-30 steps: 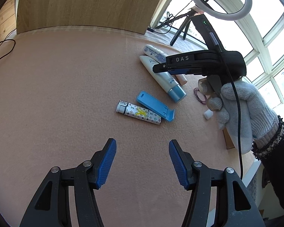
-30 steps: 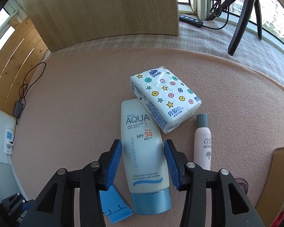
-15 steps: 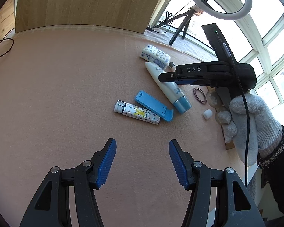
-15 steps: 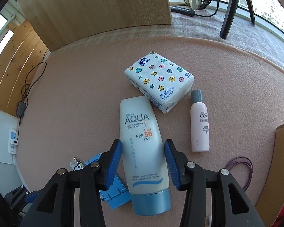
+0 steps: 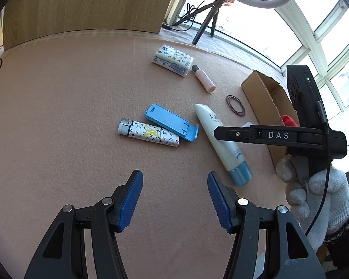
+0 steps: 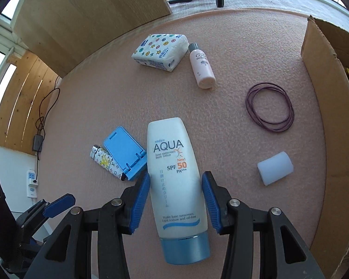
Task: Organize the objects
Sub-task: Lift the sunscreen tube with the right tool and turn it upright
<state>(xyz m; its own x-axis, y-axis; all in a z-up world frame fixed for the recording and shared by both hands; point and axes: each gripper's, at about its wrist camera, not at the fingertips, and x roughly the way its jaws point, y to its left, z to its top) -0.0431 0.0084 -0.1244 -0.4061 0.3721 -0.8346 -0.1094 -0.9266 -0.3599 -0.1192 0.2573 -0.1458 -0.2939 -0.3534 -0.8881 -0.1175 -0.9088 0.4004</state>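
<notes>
A white AQUA sunscreen tube (image 6: 174,174) with a blue cap lies lengthwise between the blue pads of my right gripper (image 6: 175,181), which is shut on its sides. In the left wrist view the tube (image 5: 232,158) shows under the right gripper (image 5: 217,133), held by a gloved hand. My left gripper (image 5: 174,200) hovers open over bare mat, short of a patterned lighter (image 5: 149,136) and a blue phone stand (image 5: 171,122). Farther off lie a tissue pack (image 6: 161,51) and a small pink bottle (image 6: 201,67).
An open cardboard box (image 6: 325,93) stands at the right edge of the pink mat, something red (image 5: 289,121) inside it. Purple rubber bands (image 6: 270,107) and a white cap (image 6: 275,168) lie beside the box. A wooden board and a tripod stand at the back.
The right gripper has drawn the sunscreen tube back, away from the tissue pack and pink bottle and closer to the box. The left gripper stays open and has barely shifted.
</notes>
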